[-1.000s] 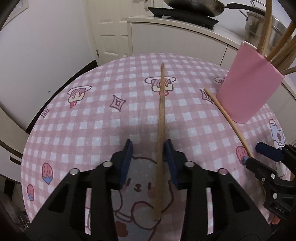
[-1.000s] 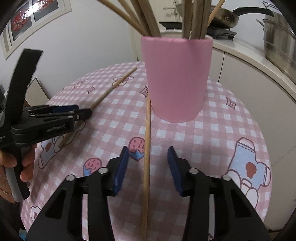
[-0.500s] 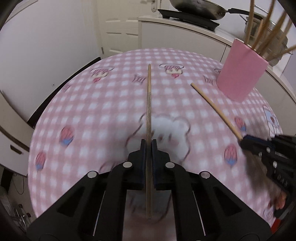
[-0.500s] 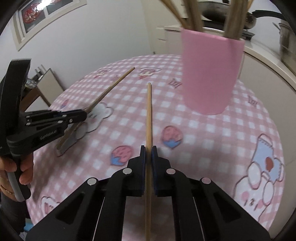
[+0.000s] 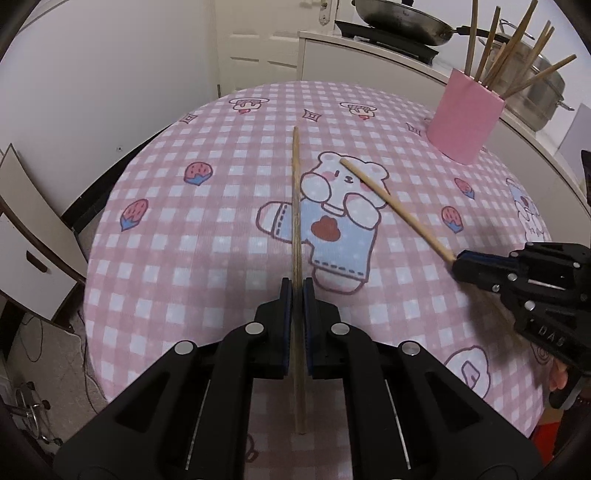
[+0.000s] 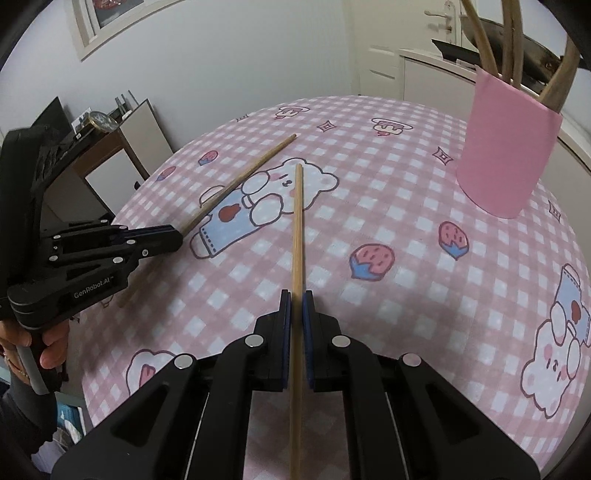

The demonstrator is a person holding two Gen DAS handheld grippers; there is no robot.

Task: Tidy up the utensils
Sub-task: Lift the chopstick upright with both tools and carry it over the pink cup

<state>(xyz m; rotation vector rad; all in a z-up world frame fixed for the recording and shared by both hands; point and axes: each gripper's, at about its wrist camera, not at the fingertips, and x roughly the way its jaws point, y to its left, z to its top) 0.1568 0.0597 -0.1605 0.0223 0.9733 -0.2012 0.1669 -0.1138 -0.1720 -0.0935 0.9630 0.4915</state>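
My left gripper [image 5: 296, 291] is shut on a wooden chopstick [image 5: 295, 206] and holds it above the round table, pointing away from me. My right gripper [image 6: 295, 301] is shut on a second wooden chopstick [image 6: 297, 221], also lifted. Each gripper shows in the other view: the right gripper [image 5: 460, 263] with its chopstick [image 5: 395, 208], the left gripper [image 6: 177, 236] with its chopstick [image 6: 243, 177]. A pink cup [image 5: 465, 118] holding several wooden sticks stands at the table's far right; it also shows in the right wrist view [image 6: 509, 147].
The table wears a pink checked cloth [image 5: 221, 229] with bear and strawberry prints. A counter with a pan [image 5: 402, 26] and a steel pot [image 5: 543, 99] runs behind the table. A white door [image 5: 258, 44] is at the back. A low cabinet [image 6: 110, 155] stands left.
Both grippers closed on their chopsticks, lifted them off the cloth and drew back from the pink cup, which now stands farther away in both views.
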